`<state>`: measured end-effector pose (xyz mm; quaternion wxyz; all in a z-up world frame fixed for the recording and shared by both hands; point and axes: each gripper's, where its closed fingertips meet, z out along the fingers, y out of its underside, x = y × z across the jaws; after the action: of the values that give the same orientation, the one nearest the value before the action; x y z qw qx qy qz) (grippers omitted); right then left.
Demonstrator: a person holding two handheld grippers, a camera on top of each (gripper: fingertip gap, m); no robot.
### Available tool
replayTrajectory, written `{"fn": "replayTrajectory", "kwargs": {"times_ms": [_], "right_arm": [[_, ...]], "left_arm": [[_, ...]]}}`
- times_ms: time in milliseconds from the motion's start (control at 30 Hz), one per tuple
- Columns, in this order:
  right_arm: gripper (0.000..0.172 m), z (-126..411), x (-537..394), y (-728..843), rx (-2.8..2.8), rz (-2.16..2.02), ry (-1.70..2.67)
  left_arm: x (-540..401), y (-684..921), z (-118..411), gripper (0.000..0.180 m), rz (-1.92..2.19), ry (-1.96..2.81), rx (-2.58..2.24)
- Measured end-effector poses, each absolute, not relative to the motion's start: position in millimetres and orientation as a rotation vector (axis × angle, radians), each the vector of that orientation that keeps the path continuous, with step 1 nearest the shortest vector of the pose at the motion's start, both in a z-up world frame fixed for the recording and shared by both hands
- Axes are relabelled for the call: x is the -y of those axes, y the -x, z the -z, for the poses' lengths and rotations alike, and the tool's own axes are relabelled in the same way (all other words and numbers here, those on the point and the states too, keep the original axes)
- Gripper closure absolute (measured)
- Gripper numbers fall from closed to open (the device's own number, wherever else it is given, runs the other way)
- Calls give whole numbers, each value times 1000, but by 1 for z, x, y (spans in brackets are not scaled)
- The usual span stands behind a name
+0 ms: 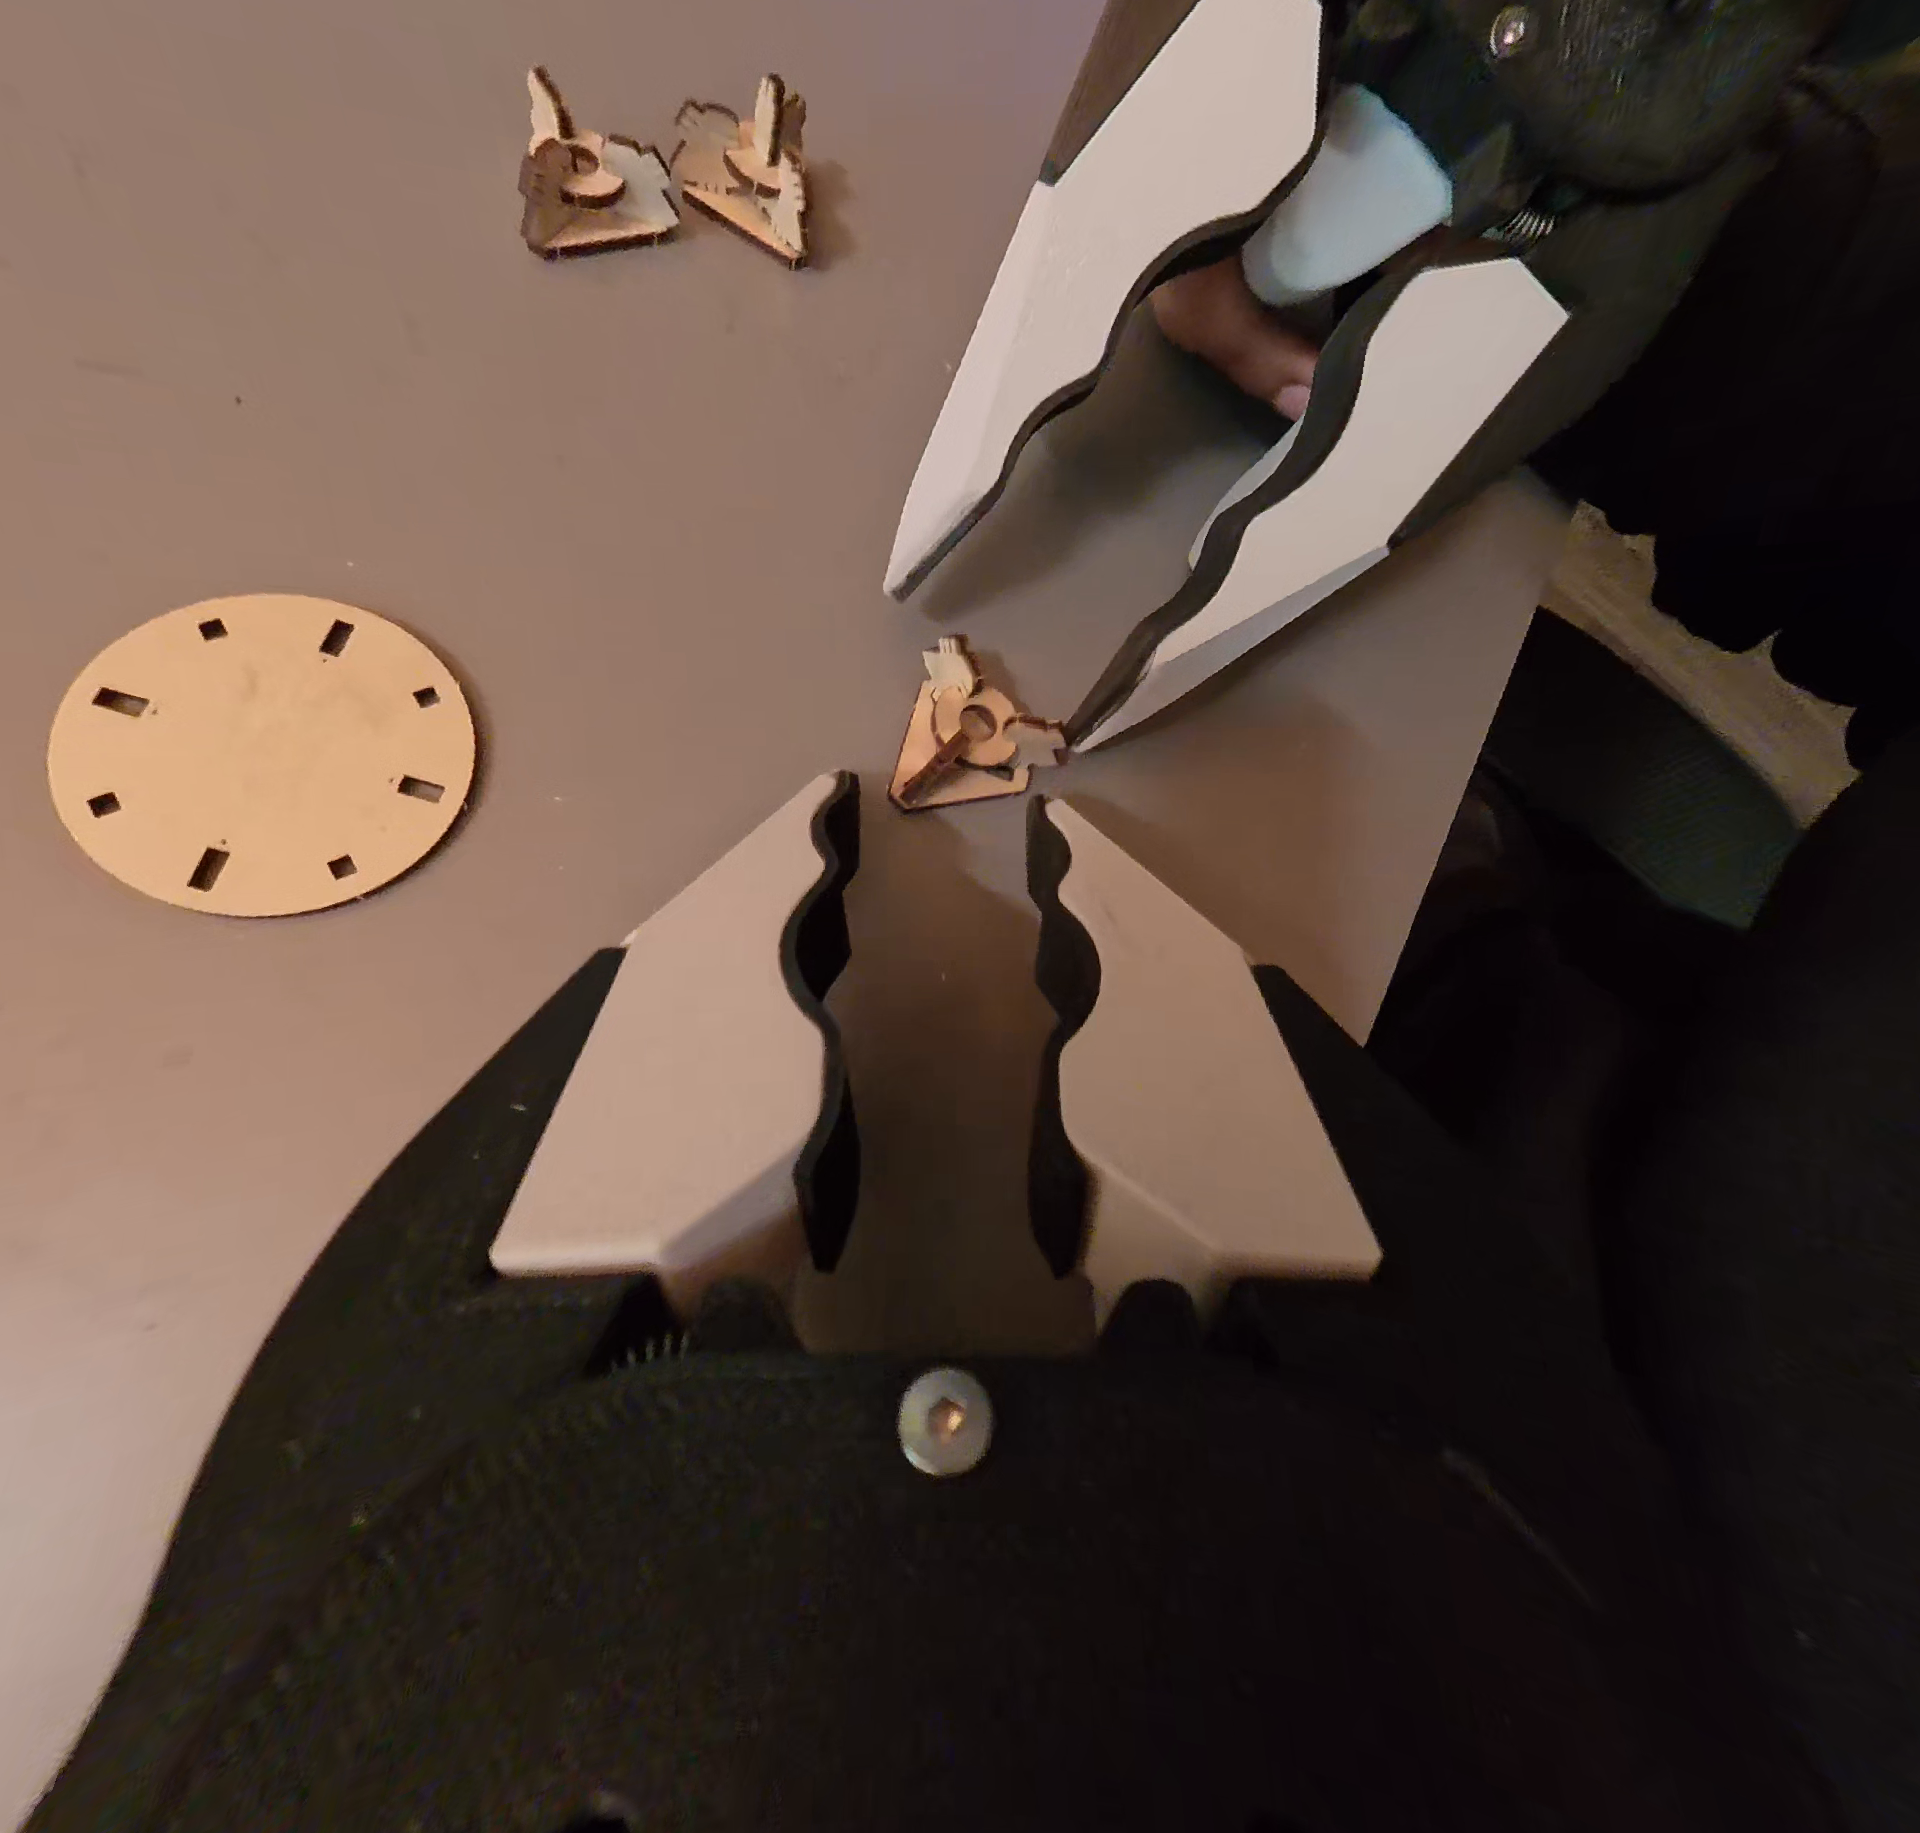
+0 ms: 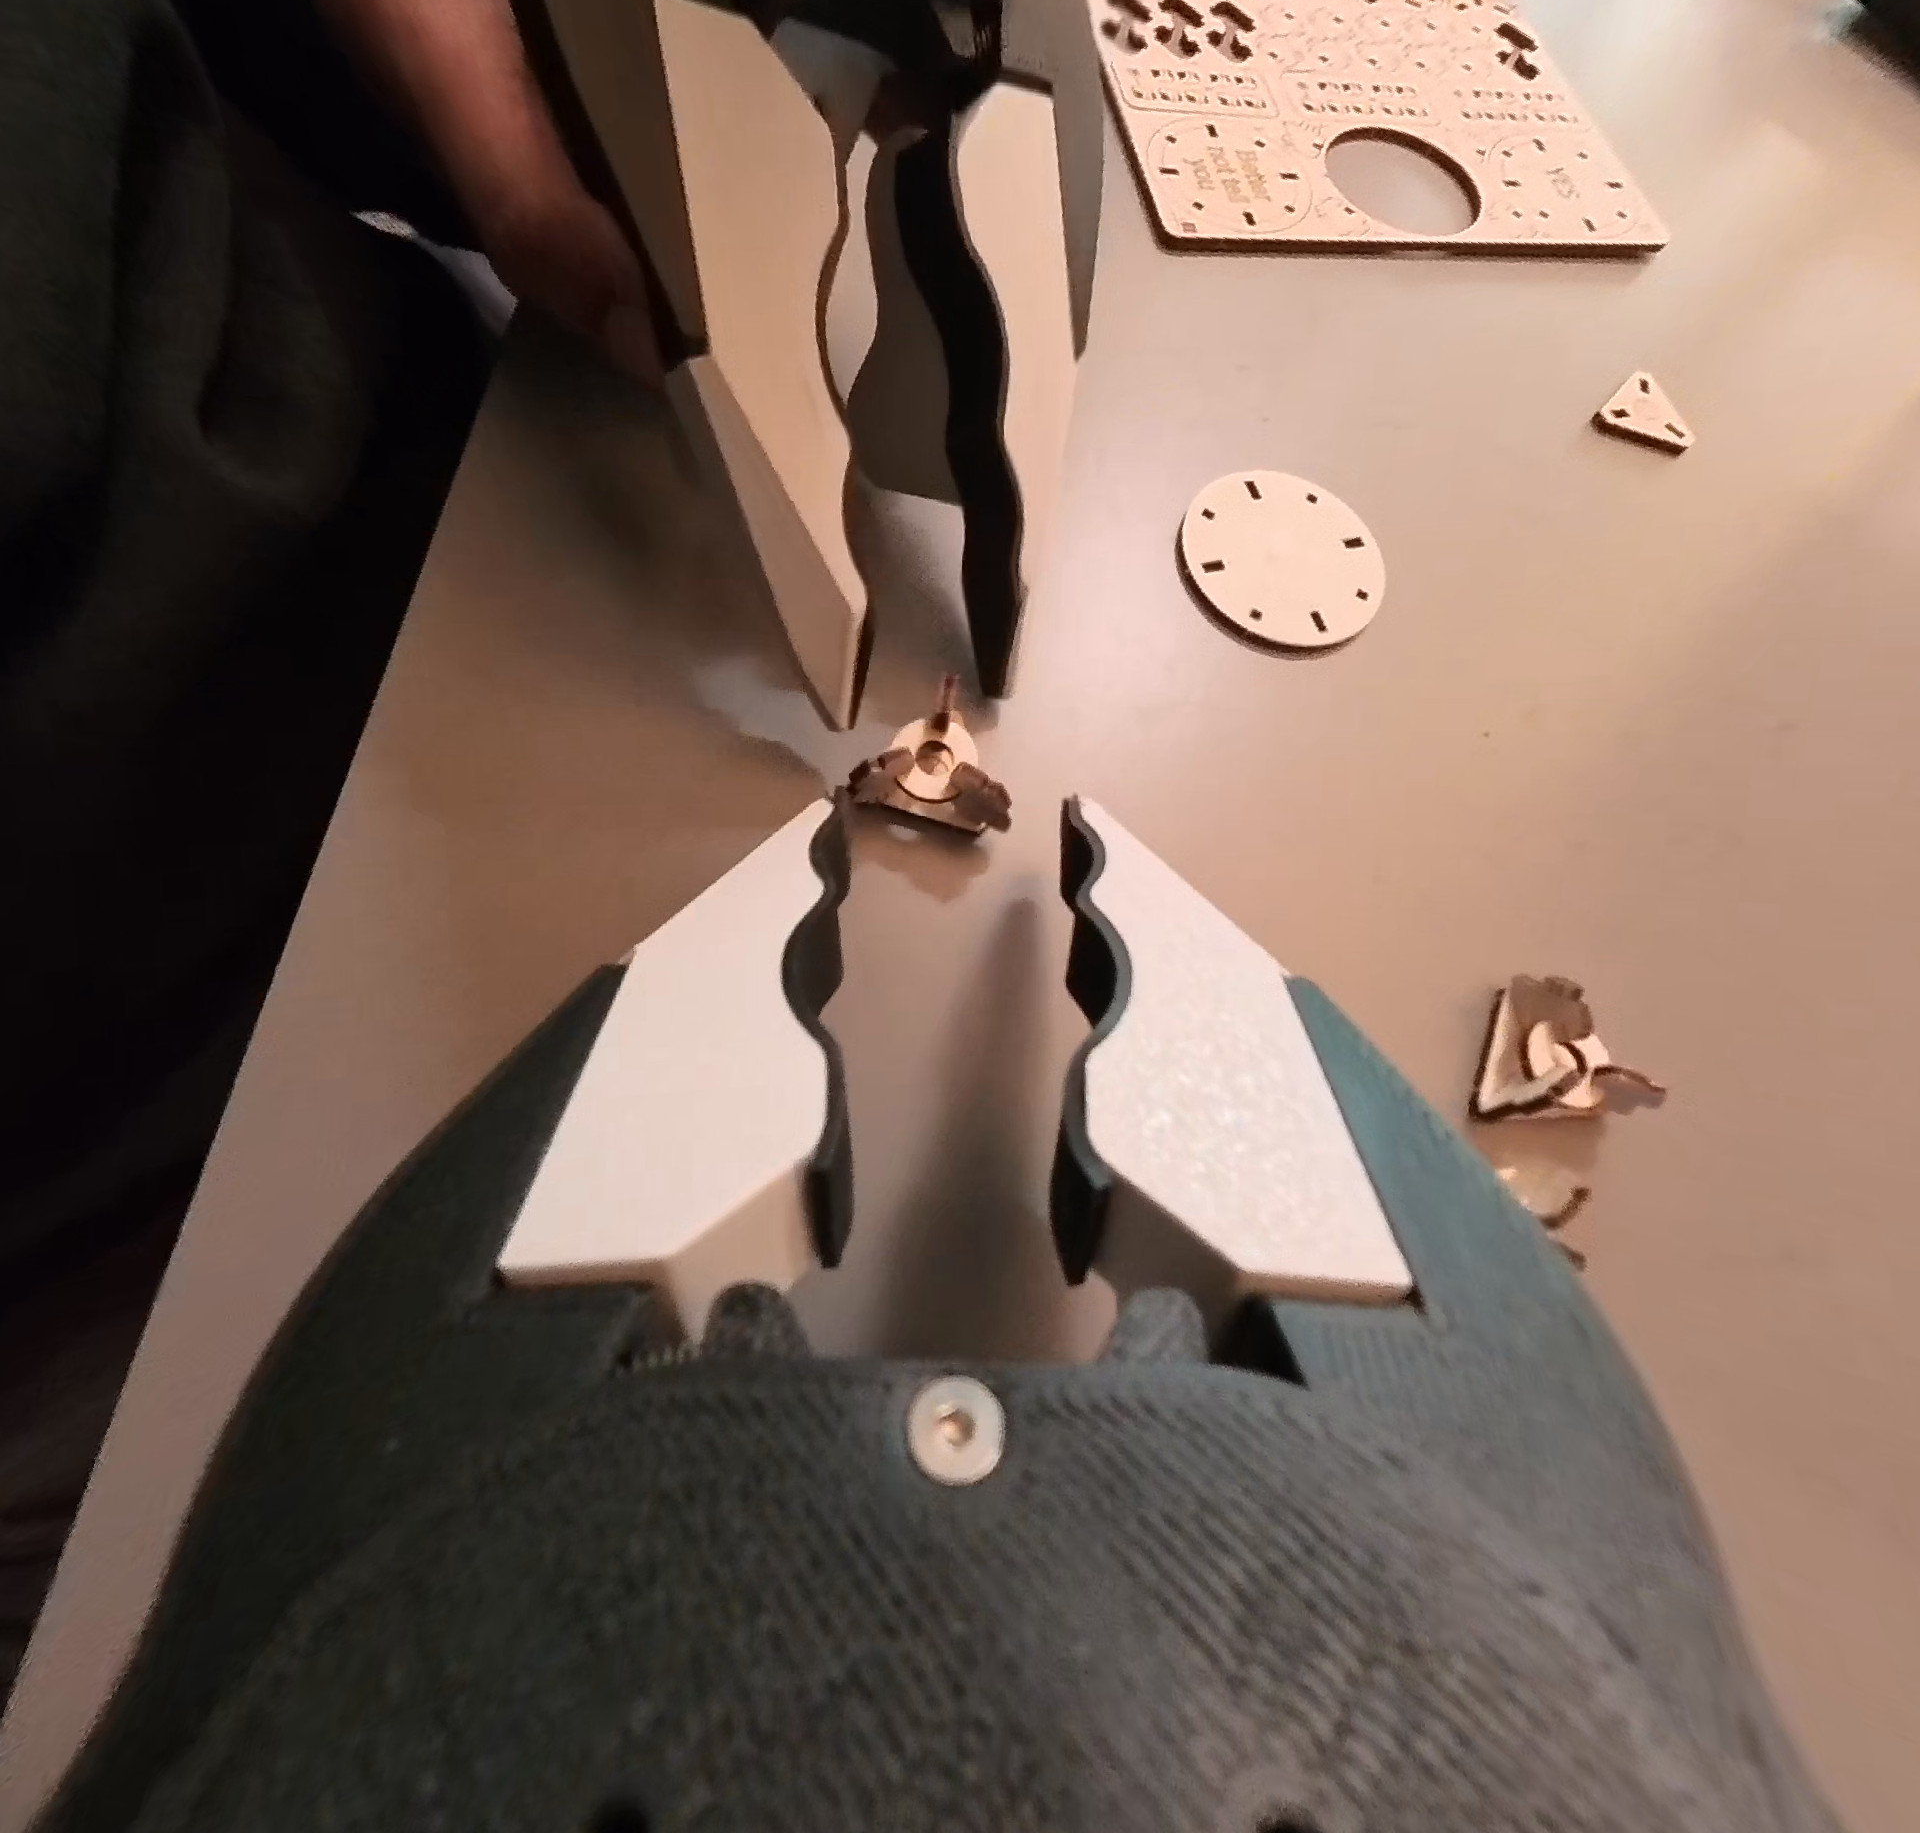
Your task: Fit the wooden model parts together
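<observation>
Both grippers face each other over one small wooden piece point(image 1: 971, 734) lying on the grey table point(image 1: 520, 433) near its edge. The left gripper point(image 1: 940, 796) hangs just short of it, fingers apart, nothing between them. The right gripper point(image 2: 956, 812) is spread open too, one fingertip point(image 2: 831, 809) right against the piece's corner, holding nothing. Off to the side lie a slotted disc point(image 1: 265, 755) and two more pieces point(image 1: 665, 173); beyond them lies a cut-out sheet point(image 2: 1382, 79).
</observation>
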<state>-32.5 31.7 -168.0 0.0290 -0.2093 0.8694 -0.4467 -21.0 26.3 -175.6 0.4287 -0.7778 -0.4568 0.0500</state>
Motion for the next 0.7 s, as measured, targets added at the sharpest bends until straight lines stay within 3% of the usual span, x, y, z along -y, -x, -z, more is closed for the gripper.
{"fn": "replayTrajectory", "kwargs": {"times_ms": [467, 700], "right_arm": [[132, 170, -29, 31, -2701, 1353, 644], [130, 153, -39, 40, -2711, 1421, 410]], "left_arm": [[-29, 18, 175, 150, -52, 1923, 1132], [-29, 18, 175, 149, -37, 1906, 1138]]}}
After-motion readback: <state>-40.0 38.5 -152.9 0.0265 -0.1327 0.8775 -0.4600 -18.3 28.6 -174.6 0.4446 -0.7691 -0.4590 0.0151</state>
